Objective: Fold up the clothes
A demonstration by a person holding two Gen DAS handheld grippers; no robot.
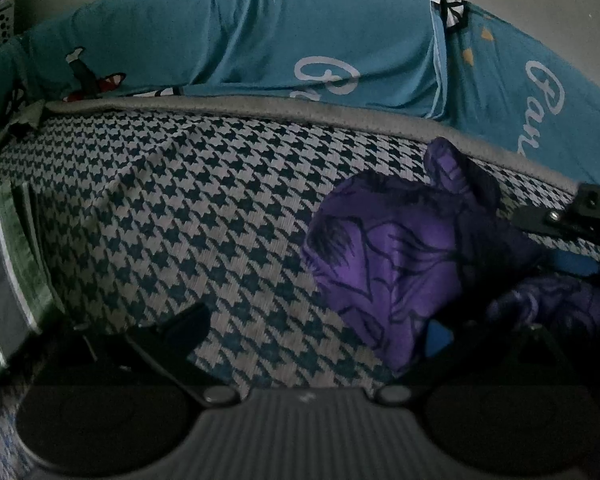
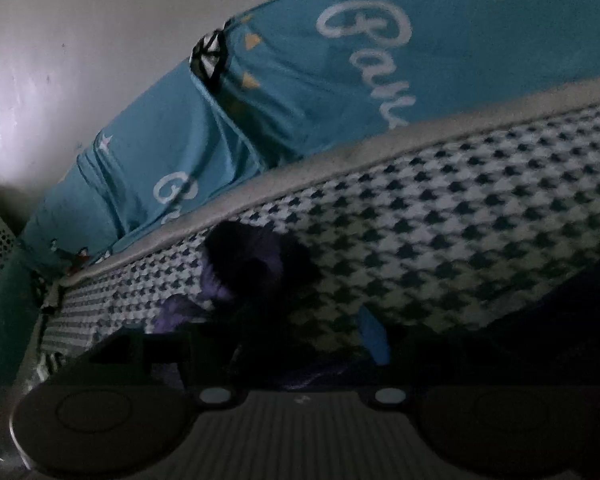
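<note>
Nearest the lens, the left hand-held gripper (image 1: 316,332) stands spread over the houndstooth mat (image 1: 172,208), its right finger against the bunched purple garment (image 1: 396,264). That garment lies crumpled, not yet folded. The right hand-held gripper (image 2: 296,344) looks spread beside it, though darkness hides whether it pinches cloth. Folding seems barely begun.

The houndstooth mat (image 1: 188,208) is coarse woven cloth with a grey felt-like border. The purple garment (image 1: 388,256) is thin, smooth fabric with slight sheen. The teal sheet (image 1: 260,40) is matt printed cotton. The wall (image 2: 60,60), upper left, is glossy painted plaster.
</note>
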